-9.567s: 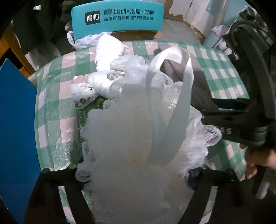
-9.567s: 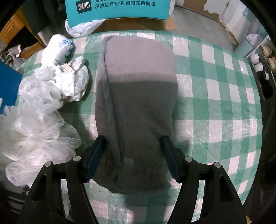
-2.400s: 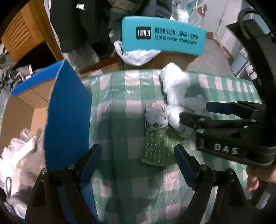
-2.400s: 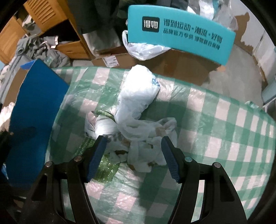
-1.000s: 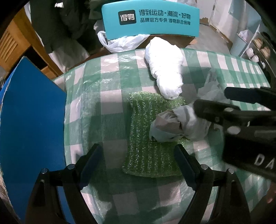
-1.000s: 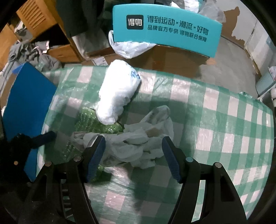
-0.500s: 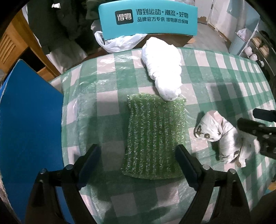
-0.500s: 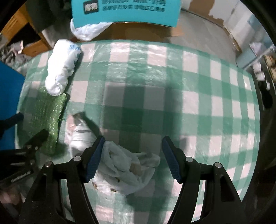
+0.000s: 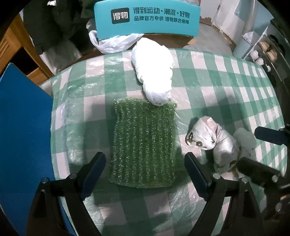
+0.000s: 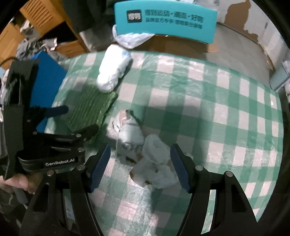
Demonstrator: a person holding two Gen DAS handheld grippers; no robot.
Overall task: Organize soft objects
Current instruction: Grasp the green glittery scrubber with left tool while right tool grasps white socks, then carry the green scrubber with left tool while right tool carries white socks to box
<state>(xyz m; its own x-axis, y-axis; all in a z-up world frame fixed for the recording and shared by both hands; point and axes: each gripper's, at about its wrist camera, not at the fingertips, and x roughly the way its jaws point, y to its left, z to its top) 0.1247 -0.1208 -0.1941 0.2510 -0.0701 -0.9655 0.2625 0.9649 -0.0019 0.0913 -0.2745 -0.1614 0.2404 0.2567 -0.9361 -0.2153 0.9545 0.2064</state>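
Note:
A green glittery scrub cloth lies flat on the checked table. My left gripper stands open, its fingers on either side of the cloth's near end with small gaps. A white wrapped bundle rests on the cloth's far edge. To the right of the cloth lies a crumpled white plastic bag, between the fingers of my right gripper. That gripper is open: table shows between its left pad and the bag. The right gripper also shows at the edge of the left wrist view.
A blue box flap stands along the table's left side. A teal chair back with a loose plastic bag under it is beyond the far edge. Wooden drawers and clothes lie at the back left.
The crumpled bag has come off the green cloth and now lies to its right, carried along between the right gripper's fingers. The cloth is uncovered. The left gripper has hardly moved.

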